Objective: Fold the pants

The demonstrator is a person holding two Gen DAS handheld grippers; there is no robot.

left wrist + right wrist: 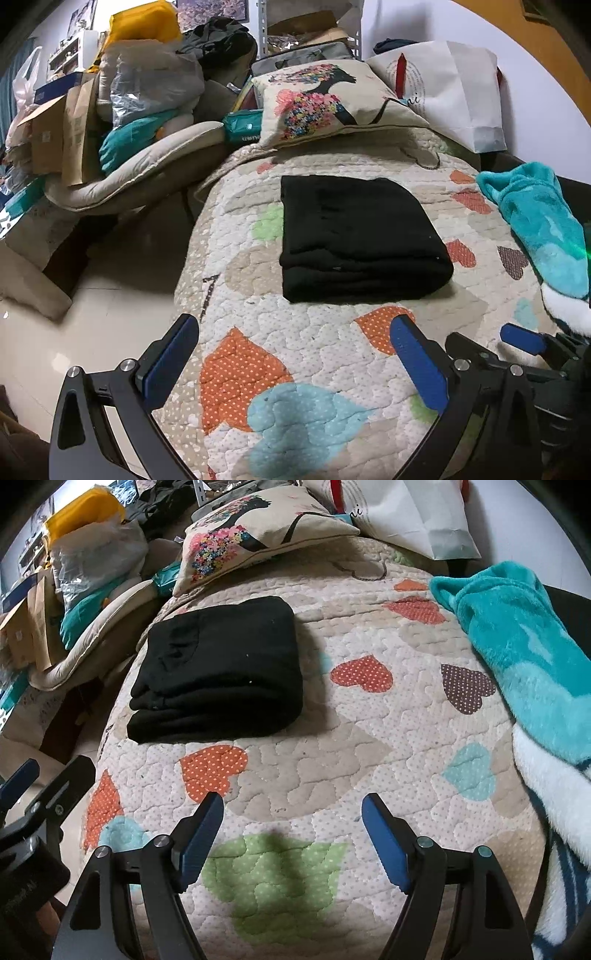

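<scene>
The black pants (pixel 354 236) lie folded into a thick rectangle on the heart-patterned quilt (pixel 314 350); they also show in the right wrist view (pixel 221 672). My left gripper (pixel 295 328) is open and empty, held above the quilt in front of the pants. My right gripper (pixel 291 805) is open and empty, held above the quilt to the right of the pants and nearer than them. The right gripper's fingers (pixel 524 338) show at the right edge of the left wrist view.
A flower-print pillow (pixel 321 99) and a white paper bag (pixel 454 92) lie behind the pants. A teal fleece blanket (pixel 517 646) lies on the right. Boxes and bags (pixel 110 110) are piled to the left of the bed, beside the tiled floor (pixel 110 314).
</scene>
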